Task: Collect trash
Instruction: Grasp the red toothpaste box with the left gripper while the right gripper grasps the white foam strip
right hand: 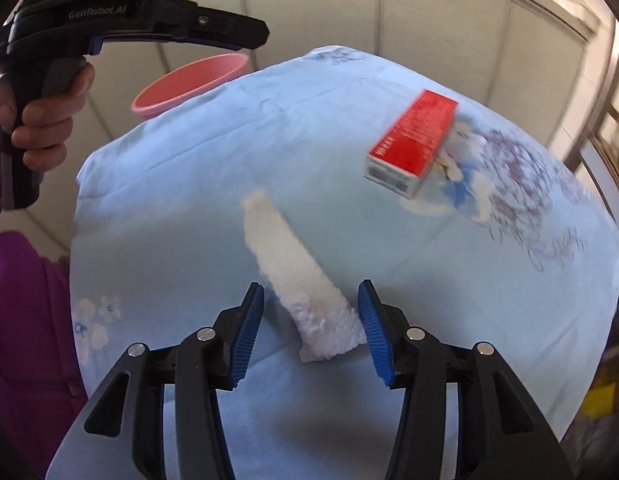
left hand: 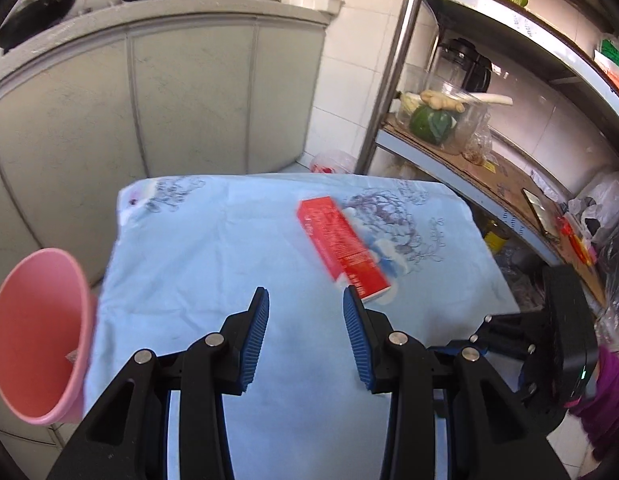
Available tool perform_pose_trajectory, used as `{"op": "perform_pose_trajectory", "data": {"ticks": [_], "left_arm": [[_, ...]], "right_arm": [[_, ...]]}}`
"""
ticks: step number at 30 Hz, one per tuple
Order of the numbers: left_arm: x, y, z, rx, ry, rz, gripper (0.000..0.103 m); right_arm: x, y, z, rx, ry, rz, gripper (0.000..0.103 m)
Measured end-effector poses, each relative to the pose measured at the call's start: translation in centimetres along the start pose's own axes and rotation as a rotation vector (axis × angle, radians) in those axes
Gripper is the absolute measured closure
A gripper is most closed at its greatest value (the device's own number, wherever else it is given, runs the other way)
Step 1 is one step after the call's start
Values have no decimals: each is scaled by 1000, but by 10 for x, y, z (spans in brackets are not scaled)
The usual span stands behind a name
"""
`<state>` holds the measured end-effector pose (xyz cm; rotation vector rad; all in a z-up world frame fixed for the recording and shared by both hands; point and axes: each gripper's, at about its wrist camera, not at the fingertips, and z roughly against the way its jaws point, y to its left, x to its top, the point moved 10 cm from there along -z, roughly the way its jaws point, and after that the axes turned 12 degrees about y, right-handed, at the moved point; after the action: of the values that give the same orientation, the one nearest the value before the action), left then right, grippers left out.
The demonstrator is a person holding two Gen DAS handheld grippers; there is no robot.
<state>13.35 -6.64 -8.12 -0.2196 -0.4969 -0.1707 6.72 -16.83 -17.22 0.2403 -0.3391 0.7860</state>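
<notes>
Left wrist view: the left gripper is hovering spread apart over the blue cloth, gripping nothing; a red box is lying just beyond its right finger, a pink bin sitting left. Right wrist view: the right gripper is gaping around a white foam piece, not clamping it.

The red box is motion-blurred in both views, so its print cannot be read. The right gripper's fingers cover the near end of the foam piece. The pink bin is cut off at the left edge, and something small inside it is too dim to identify.
</notes>
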Motion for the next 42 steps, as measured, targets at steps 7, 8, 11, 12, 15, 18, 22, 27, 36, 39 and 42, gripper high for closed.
{"op": "perform_pose_trajectory", "data": {"ticks": [7, 8, 11, 12, 15, 18, 22, 27, 36, 39, 42], "left_arm": [[31, -35, -60, -46, 138, 127, 59], [35, -37, -69, -29, 151, 145, 59], [43, -43, -91, 55, 164, 153, 59], [44, -45, -99, 79, 177, 155, 59], [46, -45, -115, 170, 204, 152, 58], [44, -38, -124, 238, 215, 158, 58], [44, -34, -125, 261, 199, 144, 55], [44, -34, -127, 198, 223, 180, 55], [38, -31, -122, 162, 229, 156, 62], [31, -22, -104, 129, 209, 155, 62], [22, -4, -79, 113, 180, 145, 62]], "right_arm": [[-17, -40, 28, -123, -79, -338, 64], [-20, -46, 32, -124, -87, -395, 64], [-29, -70, 41, -145, -112, -555, 64], [-31, -75, 42, -149, -119, -590, 64], [-34, -94, 40, -134, -138, -716, 64], [-30, -97, 32, -131, -132, -744, 64], [-23, -95, 21, -162, -109, -736, 64], [-19, -96, 15, -206, -87, -749, 64], [-15, -101, 11, -214, -41, -733, 64], [-12, -105, 10, -152, -31, -747, 64], [-9, -106, 9, -100, -12, -756, 64]]}}
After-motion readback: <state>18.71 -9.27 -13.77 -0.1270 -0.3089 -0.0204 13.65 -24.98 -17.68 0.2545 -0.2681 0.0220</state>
